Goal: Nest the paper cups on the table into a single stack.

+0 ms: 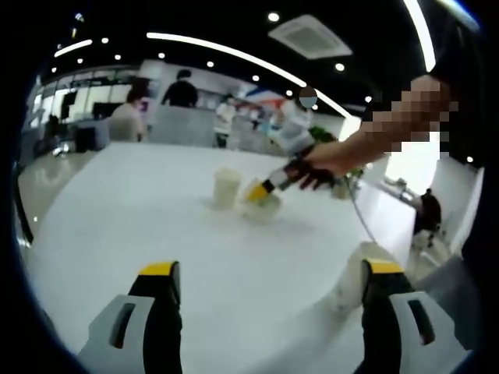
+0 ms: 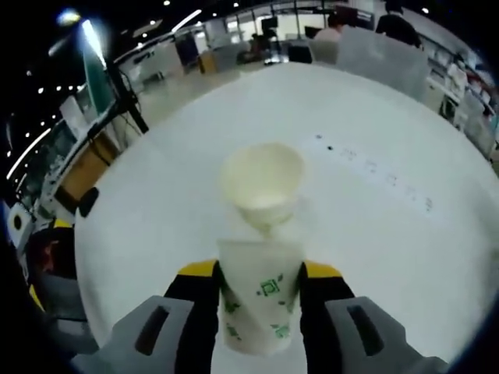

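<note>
Clamped between my right gripper's [image 2: 261, 290] jaws, a printed cup [image 2: 260, 300] heads for the plain cup [image 2: 262, 185] standing just ahead on the white table [image 2: 405, 234]. No stack is built yet, by my reckoning; this would be the first nesting. My left gripper [image 1: 265, 284] waits spread wide, holding nothing.
</note>
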{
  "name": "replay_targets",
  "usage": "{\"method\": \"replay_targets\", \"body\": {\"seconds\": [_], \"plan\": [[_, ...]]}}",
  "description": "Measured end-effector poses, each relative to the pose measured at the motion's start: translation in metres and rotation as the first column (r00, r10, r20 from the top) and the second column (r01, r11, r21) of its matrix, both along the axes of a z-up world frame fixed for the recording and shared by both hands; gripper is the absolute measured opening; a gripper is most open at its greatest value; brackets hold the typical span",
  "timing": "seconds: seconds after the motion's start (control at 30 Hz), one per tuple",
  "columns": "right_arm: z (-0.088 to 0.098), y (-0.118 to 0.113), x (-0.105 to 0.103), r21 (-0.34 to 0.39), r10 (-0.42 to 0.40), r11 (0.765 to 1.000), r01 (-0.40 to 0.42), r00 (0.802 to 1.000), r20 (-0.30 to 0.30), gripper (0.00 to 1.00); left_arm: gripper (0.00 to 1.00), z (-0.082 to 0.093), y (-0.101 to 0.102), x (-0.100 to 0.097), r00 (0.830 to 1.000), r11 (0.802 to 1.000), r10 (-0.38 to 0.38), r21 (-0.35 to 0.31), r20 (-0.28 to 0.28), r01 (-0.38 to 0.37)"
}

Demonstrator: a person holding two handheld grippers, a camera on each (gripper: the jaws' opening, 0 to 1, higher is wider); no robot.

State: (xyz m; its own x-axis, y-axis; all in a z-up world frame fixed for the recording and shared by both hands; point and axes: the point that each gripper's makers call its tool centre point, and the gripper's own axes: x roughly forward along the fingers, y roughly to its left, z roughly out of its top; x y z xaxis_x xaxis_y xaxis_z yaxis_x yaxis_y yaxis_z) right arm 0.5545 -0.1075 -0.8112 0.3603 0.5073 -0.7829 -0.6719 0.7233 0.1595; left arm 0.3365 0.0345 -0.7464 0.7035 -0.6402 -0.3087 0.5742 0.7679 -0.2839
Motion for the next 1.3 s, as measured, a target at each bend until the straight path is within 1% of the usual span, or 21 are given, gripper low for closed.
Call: {"method": "replay_targets", "body": {"seconds": [0.13, 0.2, 0.47, 0.77, 0.8, 0.9, 0.97, 1.03, 1.2, 1.27, 1.3], "plan": [[0.000, -0.006, 0.002, 0.002, 0.021, 1.000, -0.021, 1.000, 0.020, 0.37, 0.95, 0.003, -0.002, -0.002, 1.000, 1.000, -0.010, 0.008, 0.003, 0.010], [0.005, -0.006, 0.001, 0.019, 0.029, 0.999, -0.030, 0.999, 0.042, 0.37, 0.95, 0.004, -0.004, -0.003, 1.000, 1.000, -0.017, 0.010, 0.004, 0.017], [0.020, -0.013, -0.010, 0.049, 0.030, 0.998, -0.033, 0.998, 0.062, 0.37, 0.95, 0.012, -0.010, -0.006, 0.999, 0.999, -0.040, 0.025, 0.013, 0.040], [0.048, -0.019, -0.017, 0.099, 0.020, 0.995, -0.030, 0.995, 0.101, 0.37, 0.95, 0.022, -0.012, -0.008, 0.998, 0.998, -0.056, 0.040, 0.027, 0.055], [0.055, -0.018, -0.019, 0.125, 0.009, 0.992, -0.023, 0.994, 0.111, 0.37, 0.95, 0.024, -0.013, -0.009, 0.998, 0.997, -0.060, 0.042, 0.031, 0.059], [0.064, -0.022, -0.023, 0.128, 0.013, 0.991, -0.029, 0.992, 0.126, 0.37, 0.95, 0.026, -0.013, -0.011, 0.997, 0.997, -0.064, 0.045, 0.033, 0.062], [0.072, -0.024, -0.025, 0.143, 0.007, 0.989, -0.027, 0.991, 0.137, 0.37, 0.95, 0.030, -0.013, -0.012, 0.997, 0.997, -0.067, 0.048, 0.038, 0.065], [0.083, -0.023, -0.025, 0.190, -0.020, 0.982, -0.006, 0.991, 0.134, 0.37, 0.95, 0.034, -0.012, -0.013, 0.997, 0.997, -0.068, 0.049, 0.043, 0.066], [0.102, -0.028, -0.028, 0.199, -0.018, 0.980, -0.017, 0.985, 0.171, 0.37, 0.95, 0.037, -0.010, -0.015, 0.996, 0.996, -0.076, 0.059, 0.046, 0.074], [0.111, -0.030, -0.030, 0.220, -0.030, 0.975, -0.012, 0.981, 0.190, 0.37, 0.95, 0.039, -0.010, -0.016, 0.996, 0.995, -0.080, 0.066, 0.049, 0.077], [0.116, -0.031, -0.031, 0.238, -0.039, 0.971, -0.008, 0.981, 0.191, 0.37, 0.95, 0.041, -0.010, -0.017, 0.995, 0.994, -0.086, 0.069, 0.052, 0.082]]}}
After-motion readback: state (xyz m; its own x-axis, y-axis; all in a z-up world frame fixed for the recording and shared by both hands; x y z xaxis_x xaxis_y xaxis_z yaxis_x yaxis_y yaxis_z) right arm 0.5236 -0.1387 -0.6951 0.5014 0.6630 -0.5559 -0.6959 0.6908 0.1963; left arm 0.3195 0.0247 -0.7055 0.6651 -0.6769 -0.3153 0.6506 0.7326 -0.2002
